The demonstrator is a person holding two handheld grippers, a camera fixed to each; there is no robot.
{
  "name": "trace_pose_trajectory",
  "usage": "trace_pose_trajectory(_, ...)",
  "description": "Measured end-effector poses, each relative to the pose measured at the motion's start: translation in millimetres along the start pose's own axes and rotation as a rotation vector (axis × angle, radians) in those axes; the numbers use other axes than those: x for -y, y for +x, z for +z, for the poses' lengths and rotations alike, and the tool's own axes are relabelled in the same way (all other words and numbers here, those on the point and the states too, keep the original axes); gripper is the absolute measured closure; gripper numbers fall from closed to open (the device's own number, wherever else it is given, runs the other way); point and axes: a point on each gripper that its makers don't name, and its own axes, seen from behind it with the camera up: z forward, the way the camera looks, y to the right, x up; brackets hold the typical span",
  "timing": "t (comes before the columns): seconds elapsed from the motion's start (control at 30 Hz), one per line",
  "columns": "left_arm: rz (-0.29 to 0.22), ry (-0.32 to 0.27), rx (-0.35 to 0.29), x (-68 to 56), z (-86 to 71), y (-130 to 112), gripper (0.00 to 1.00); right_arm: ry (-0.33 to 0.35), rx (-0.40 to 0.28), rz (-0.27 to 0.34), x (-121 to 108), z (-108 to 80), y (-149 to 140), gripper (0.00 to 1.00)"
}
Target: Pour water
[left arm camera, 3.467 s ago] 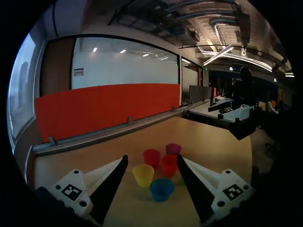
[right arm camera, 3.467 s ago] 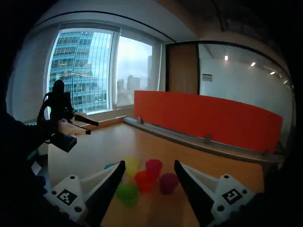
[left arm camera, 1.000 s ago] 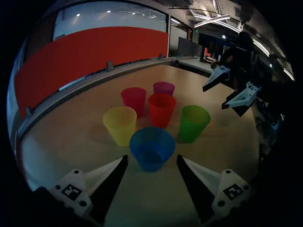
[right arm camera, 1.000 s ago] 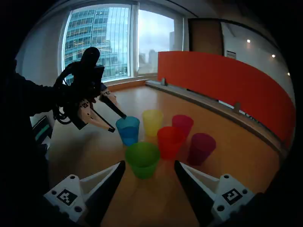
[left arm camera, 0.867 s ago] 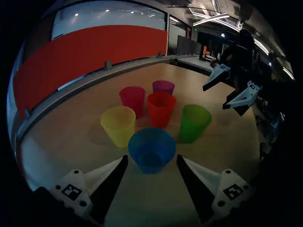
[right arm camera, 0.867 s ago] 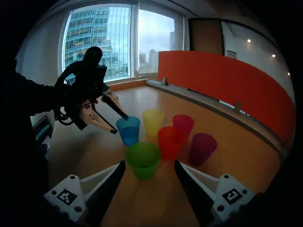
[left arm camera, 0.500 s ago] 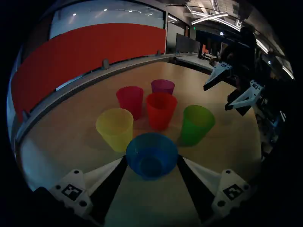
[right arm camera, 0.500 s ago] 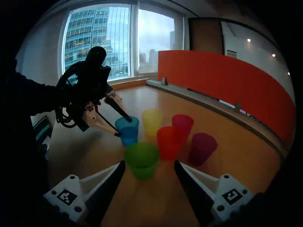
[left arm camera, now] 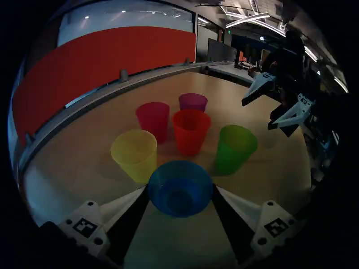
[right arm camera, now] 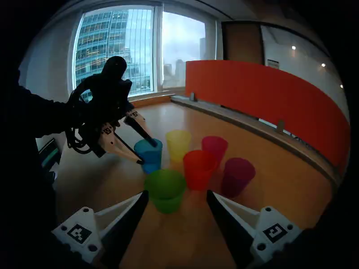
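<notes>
Several coloured plastic cups stand close together on a wooden table [left arm camera: 76, 175]: blue [left arm camera: 180, 188], yellow [left arm camera: 133, 154], pink [left arm camera: 153, 120], red [left arm camera: 191, 131], purple [left arm camera: 193, 102] and green [left arm camera: 234, 148]. My left gripper [left arm camera: 179, 190] is open, with the blue cup [right arm camera: 149, 154] standing upright between its fingers. From the right gripper view, that left gripper [right arm camera: 147, 153] straddles the blue cup, held by a dark-sleeved hand. My right gripper [right arm camera: 176, 193] is open, and the green cup [right arm camera: 164, 188] sits just ahead of its tips. From the left gripper view, the right gripper [left arm camera: 256, 116] hovers beyond the green cup.
A red partition [left arm camera: 98, 58] with a metal rail runs along the table's far edge. Large windows [right arm camera: 116, 54] stand behind the person's arm [right arm camera: 40, 116]. Bare tabletop [right arm camera: 278, 197] lies to the right of the purple cup [right arm camera: 237, 175].
My left gripper has dropped and moved forward, so the blue cup now stands between its fingers. My right gripper has stayed near the green cup, drifting only slightly.
</notes>
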Motion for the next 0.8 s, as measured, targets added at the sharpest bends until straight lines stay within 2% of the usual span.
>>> trace_pose_trajectory(0.23,0.005,0.010,0.006,2.2,3.6,-1.2,0.06,-0.001,-0.003,0.003,-0.5,-0.3,-0.4,0.00)
trace_pose_trajectory(0.3,0.005,0.007,0.005,1.9,3.9,-0.9,0.11,-0.001,-0.005,0.004,-0.8,-0.3,-0.5,0.00)
trace_pose_trajectory(0.8,0.002,0.003,0.009,1.2,1.4,-2.2,0.13,0.010,0.010,0.000,3.1,6.9,-7.0,0.00)
